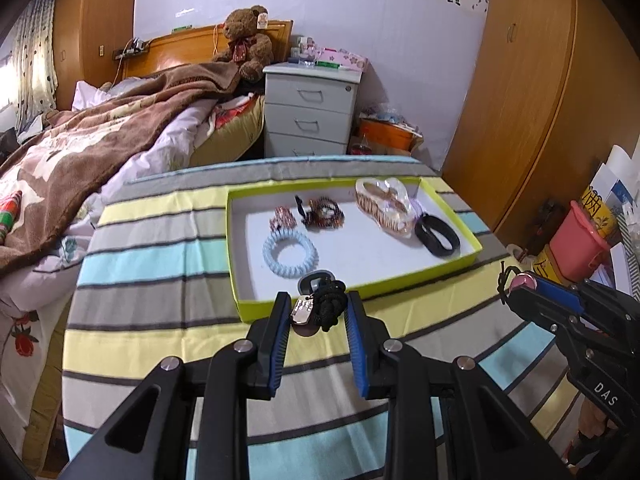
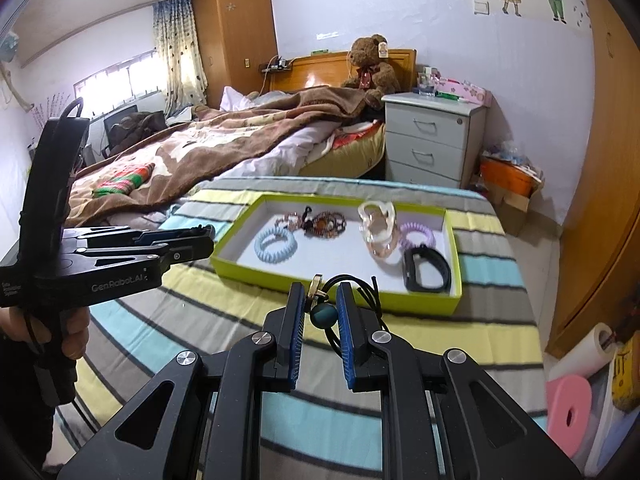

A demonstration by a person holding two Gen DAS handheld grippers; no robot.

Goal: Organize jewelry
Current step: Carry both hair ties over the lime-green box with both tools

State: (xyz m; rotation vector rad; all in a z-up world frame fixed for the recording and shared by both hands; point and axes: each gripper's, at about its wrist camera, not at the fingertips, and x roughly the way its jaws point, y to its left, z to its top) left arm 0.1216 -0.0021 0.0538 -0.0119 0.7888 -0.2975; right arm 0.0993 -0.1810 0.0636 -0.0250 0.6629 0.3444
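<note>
Nearest, just short of the green-rimmed tray [image 1: 456, 266], the left gripper [image 1: 318, 312] is clamped on a black braided cord with a metal tag [image 1: 320, 308], its blue ribbed pads pressing both sides of the bundle. Beside it, also on the near side of the tray, the right gripper [image 2: 318, 304] is closed around a dark teal bead on a thin black cord [image 2: 320, 314], a small gold clasp poking up above the pads and loose cord ends trailing off to the right

Both pieces look light and floppy; I would guess the bead is hard and apt to squirt out if squeezed off-centre, so the knot or bead body is the place to hold, not the dangling cord

Inside the tray, on its smooth white floor, lie a pale blue coiled hair tie [image 1: 291, 253], a black rubbery band [image 1: 436, 236], a stiff, glossy clear-and-amber bangle set [image 1: 386, 208], and brown beaded bracelets [image 1: 322, 212]

Under the tray is a soft striped cloth [image 1: 160, 240]; beyond it, a grey drawer unit [image 1: 310, 110]
</note>
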